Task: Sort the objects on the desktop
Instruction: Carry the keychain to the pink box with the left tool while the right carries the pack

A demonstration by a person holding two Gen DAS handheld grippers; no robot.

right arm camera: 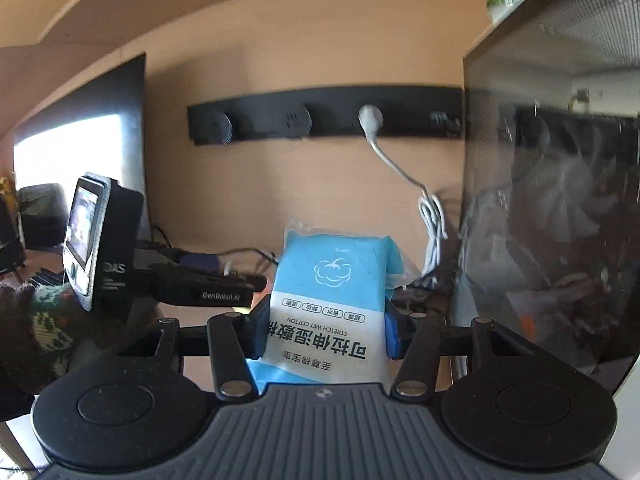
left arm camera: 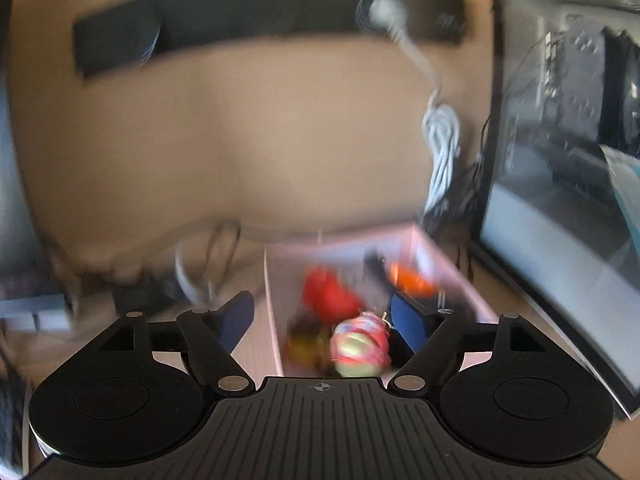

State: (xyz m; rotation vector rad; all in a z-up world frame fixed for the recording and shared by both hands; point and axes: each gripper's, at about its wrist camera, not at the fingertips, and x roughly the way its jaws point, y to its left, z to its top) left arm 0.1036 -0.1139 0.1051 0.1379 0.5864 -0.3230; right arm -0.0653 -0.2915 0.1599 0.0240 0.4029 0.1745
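Our right hand-held gripper (right arm camera: 326, 330) clamps a blue pack of wet cotton wipes (right arm camera: 326, 300) between its blue pads, held above the counter. Behind it a black power strip (right arm camera: 320, 114) lines the wall, its white cable (right arm camera: 430, 216) hanging beside a dark monitor (right arm camera: 552, 208). Our left hand-held gripper (left arm camera: 326, 318), fingers apart and holding nothing, hovers over a pink box (left arm camera: 452, 264) of blurred red and orange items beside the monitor.

Right gripper (right arm camera: 326, 330): matt black plastic with ribbed grey panel, blue pads, gripping a glossy blue-and-white plastic-film wipes pack (right arm camera: 332, 300). Wall (right arm camera: 280, 184), centre frame: showing as smooth matt tan. Monitor (left arm camera: 560, 160), right of frame: glossy glass, reflecting. Box (left arm camera: 448, 268), lower centre: looking like pale smooth card.
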